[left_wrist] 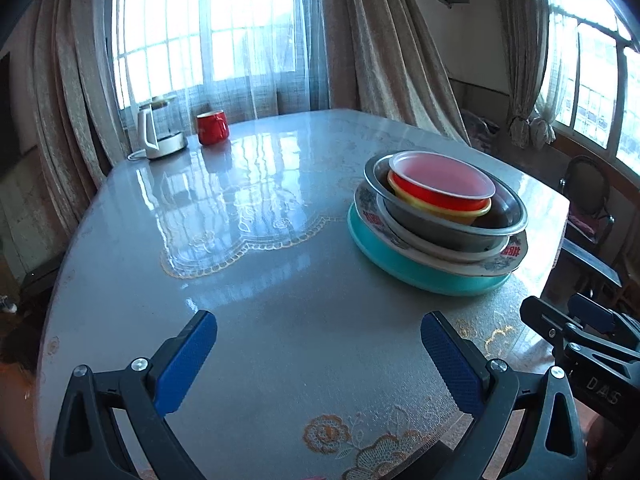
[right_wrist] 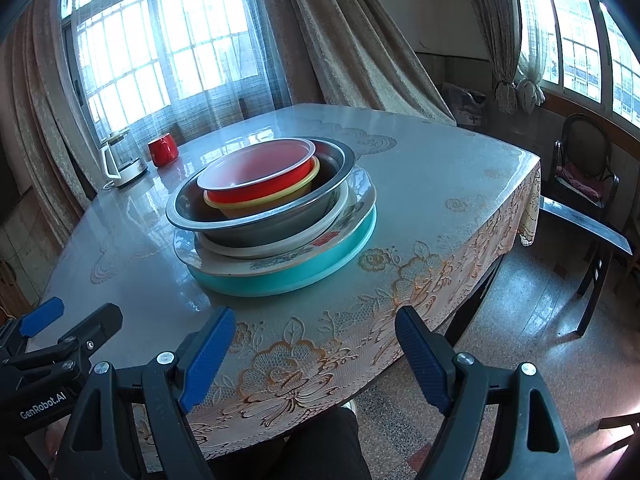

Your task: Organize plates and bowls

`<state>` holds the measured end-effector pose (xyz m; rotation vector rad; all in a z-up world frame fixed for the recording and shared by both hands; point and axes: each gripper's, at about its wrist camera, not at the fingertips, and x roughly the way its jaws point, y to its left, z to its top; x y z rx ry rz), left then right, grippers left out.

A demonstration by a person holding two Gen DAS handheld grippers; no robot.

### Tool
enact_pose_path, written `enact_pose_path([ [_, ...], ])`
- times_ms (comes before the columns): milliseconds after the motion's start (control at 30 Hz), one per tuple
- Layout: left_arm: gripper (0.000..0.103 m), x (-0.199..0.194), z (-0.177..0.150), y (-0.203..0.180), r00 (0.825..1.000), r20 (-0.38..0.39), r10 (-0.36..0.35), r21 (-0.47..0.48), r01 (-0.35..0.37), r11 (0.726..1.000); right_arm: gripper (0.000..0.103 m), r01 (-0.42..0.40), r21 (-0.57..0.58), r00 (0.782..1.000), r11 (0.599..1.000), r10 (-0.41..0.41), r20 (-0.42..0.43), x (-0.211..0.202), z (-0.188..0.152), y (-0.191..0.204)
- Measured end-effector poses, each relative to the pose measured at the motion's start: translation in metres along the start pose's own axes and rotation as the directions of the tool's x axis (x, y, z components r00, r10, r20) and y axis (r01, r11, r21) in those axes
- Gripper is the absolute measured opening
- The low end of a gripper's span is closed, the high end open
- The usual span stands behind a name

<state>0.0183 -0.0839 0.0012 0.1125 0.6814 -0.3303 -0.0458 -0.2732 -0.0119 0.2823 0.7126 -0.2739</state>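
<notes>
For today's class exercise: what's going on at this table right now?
A person holds a gripper in each hand over the table. Both the left gripper and the right gripper are open and empty. The dishes already sit nested in one stack: a red bowl on top, a metal bowl beneath, and a teal plate at the bottom.

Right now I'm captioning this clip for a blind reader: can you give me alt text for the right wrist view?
A nested stack of dishes sits on a glossy table: red bowl in a yellow bowl, inside a steel basin, on a white plate, a patterned plate and a teal plate. The right gripper is open and empty near the table edge.
</notes>
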Motion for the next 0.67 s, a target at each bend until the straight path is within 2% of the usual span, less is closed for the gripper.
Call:
enact_pose_path([
  [133, 0.103, 0.001, 0.001, -0.001, 1.000, -0.019, -0.004, -0.003, 0.004, 1.000, 0.083, 0.000, 0.002, 1.000, 1.000, 0.000, -0.001, 0.001, 0.000, -0.001],
  [300, 0.103, -0.002, 0.000, -0.003, 0.998, -0.024, -0.053, -0.012, 0.053, 0.999, 0.083, 0.000, 0.003, 1.000, 1.000, 0.000, -0.001, 0.000, 0.000, -0.001],
  [667, 0.103, -0.007, 0.001, -0.016, 1.000, 0.016, -0.019, 0.059, 0.018, 0.998, 0.083, -0.001, 0.013, 1.000, 1.000, 0.001, -0.009, 0.003, 0.000, -0.005],
])
